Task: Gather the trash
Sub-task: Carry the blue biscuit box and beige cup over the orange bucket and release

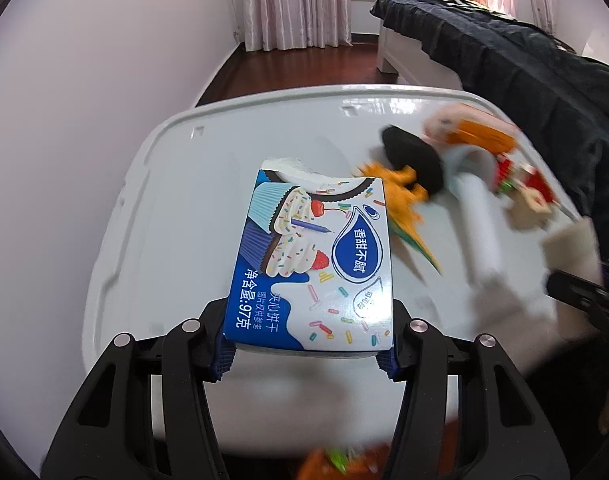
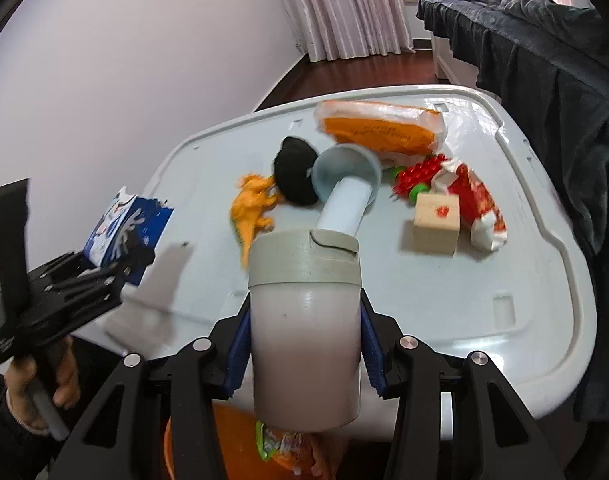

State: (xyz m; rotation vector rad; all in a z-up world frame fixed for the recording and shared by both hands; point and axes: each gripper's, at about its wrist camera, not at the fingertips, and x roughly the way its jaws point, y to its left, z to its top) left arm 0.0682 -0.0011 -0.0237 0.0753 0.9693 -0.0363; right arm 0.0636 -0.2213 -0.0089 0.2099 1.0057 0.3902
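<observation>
Cookie box (image 1: pixel 310 264), blue and white with a cupcake print and a torn far end, sits clamped in the left gripper (image 1: pixel 304 354) above the white lid (image 1: pixel 176 208), while the right gripper (image 2: pixel 304 354) clamps a grey-capped bottle (image 2: pixel 304 320) over an orange bin (image 2: pixel 232 440) mostly hidden below.
</observation>
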